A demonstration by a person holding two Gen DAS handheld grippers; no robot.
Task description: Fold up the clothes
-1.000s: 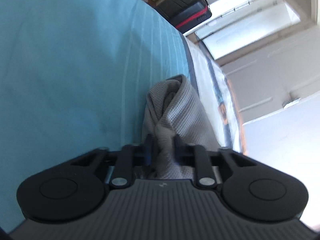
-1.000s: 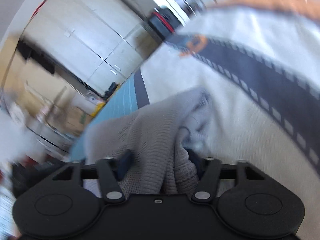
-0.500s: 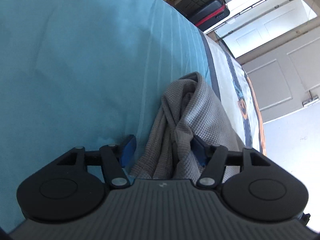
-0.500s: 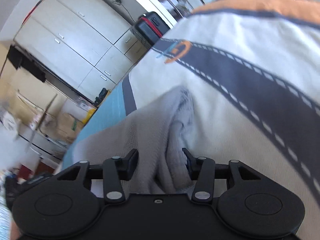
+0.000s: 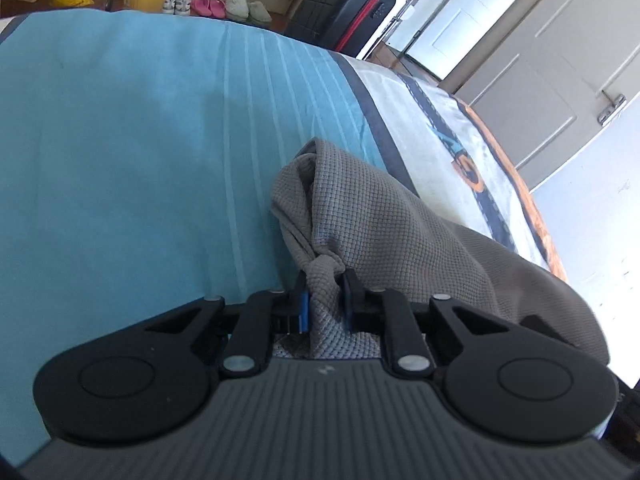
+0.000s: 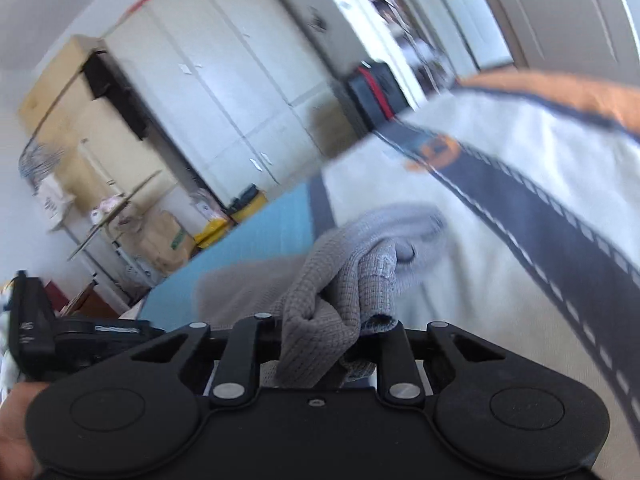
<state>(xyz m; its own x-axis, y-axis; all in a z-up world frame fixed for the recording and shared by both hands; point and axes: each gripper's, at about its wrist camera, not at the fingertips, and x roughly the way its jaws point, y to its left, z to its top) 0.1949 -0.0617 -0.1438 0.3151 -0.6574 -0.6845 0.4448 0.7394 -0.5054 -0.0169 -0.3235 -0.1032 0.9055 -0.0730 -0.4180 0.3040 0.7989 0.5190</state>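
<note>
Both grippers, left gripper (image 5: pixel 325 286) and right gripper (image 6: pixel 320 336), pinch the bunched grey waffle-knit garment (image 5: pixel 360 216); thin bites could slip, dropping it crumpled.

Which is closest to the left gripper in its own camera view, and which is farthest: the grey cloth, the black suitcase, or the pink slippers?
1. The grey cloth, pinched in the jaws of the left gripper, on the bed.
2. and 3. The black suitcase, on the floor beyond the bed's far edge, upper right, and the pink slippers, on the floor left of it. Both are far off; too close to call.
</note>
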